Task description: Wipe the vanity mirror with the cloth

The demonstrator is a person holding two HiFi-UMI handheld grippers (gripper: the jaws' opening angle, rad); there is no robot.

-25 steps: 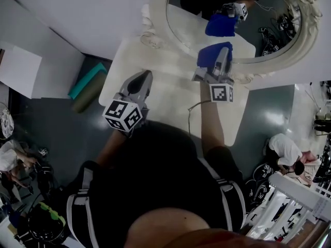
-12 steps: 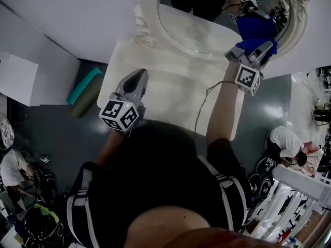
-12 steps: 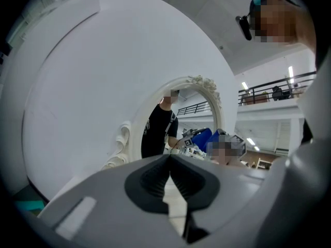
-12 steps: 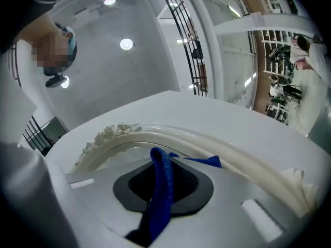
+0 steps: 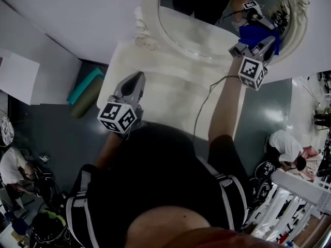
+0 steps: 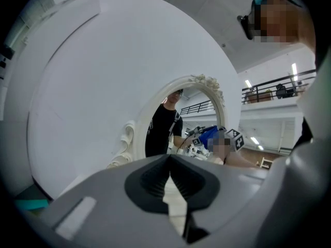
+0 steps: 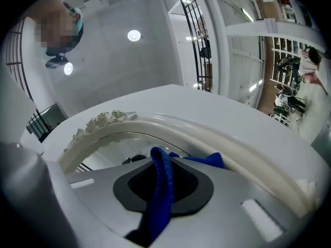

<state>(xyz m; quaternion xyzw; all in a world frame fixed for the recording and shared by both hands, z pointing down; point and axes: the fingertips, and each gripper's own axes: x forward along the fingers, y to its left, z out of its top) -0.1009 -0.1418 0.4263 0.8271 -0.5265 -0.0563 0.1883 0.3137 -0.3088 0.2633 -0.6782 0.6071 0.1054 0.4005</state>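
The oval vanity mirror [image 5: 204, 27] in its white ornate frame [image 5: 150, 22] stands at the back of the white table [image 5: 170, 87]. My right gripper [image 5: 264, 40] is shut on the blue cloth [image 5: 257, 34] and presses it against the glass at the mirror's right edge. In the right gripper view the cloth [image 7: 161, 190] hangs between the shut jaws of the right gripper [image 7: 164, 161], with the frame [image 7: 217, 136] curving just beyond. My left gripper [image 5: 137, 77] is shut and empty, hovering over the table's left part. From the left gripper [image 6: 169, 159] the mirror [image 6: 181, 123] shows ahead.
A cable [image 5: 204, 105] trails from my right arm across the table. A teal roll [image 5: 85, 84] lies on the dark floor left of the table. One person [image 5: 284, 149] crouches at the right, another [image 5: 10, 164] at the left. White racks [image 5: 289, 205] stand at the lower right.
My right gripper has carried the blue cloth from the mirror's lower middle across to its right edge and slightly up. The left gripper has hardly moved.
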